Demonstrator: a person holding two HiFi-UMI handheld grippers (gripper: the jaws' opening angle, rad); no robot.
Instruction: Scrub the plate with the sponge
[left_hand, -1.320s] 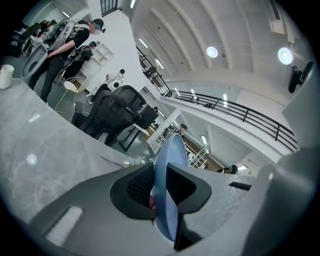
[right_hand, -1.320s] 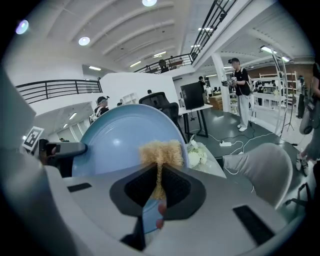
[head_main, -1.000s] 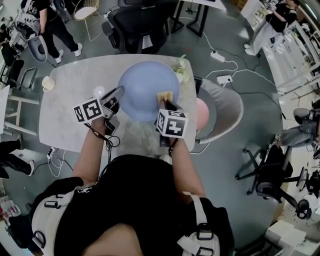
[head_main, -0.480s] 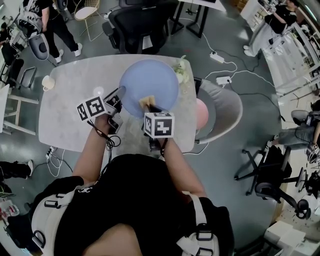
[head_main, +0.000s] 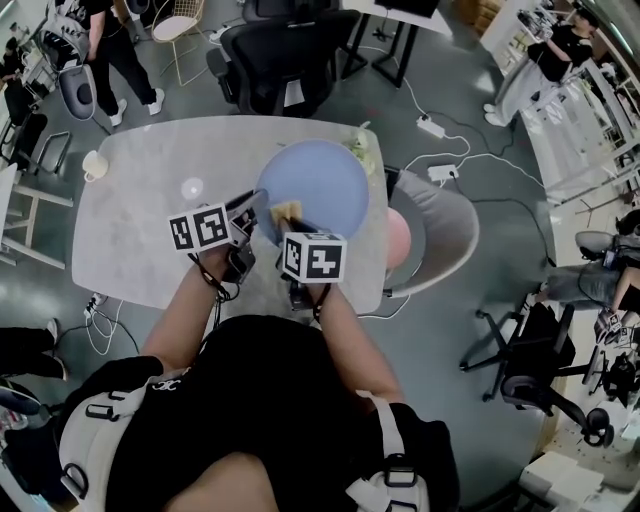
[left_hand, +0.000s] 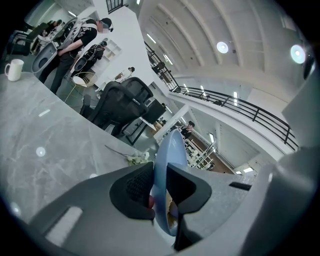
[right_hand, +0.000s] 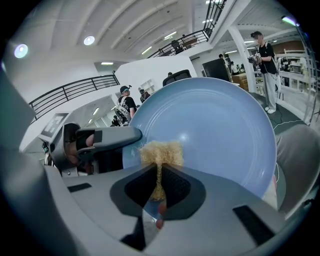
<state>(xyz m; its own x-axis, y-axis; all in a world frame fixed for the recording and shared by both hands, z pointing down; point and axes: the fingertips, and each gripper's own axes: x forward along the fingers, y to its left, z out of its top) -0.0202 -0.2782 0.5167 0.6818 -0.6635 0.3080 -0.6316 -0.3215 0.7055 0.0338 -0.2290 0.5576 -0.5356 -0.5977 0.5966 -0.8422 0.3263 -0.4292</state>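
While left gripper (left_hand: 159, 176) clamps plate (head_main: 322, 183), right gripper (right_hand: 159, 174) — pinching sponge (right_hand: 161, 153) — touches it.

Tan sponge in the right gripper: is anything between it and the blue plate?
Nothing visible. The tan sponge sits directly against the round blue plate; the left gripper clamps the rim beside it.

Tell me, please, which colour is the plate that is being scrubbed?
The plate is plain light blue, seen best in the right gripper view.

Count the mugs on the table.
1. A white mug stands near the left edge of the table, well clear of the plate. The plate may hide others behind it.
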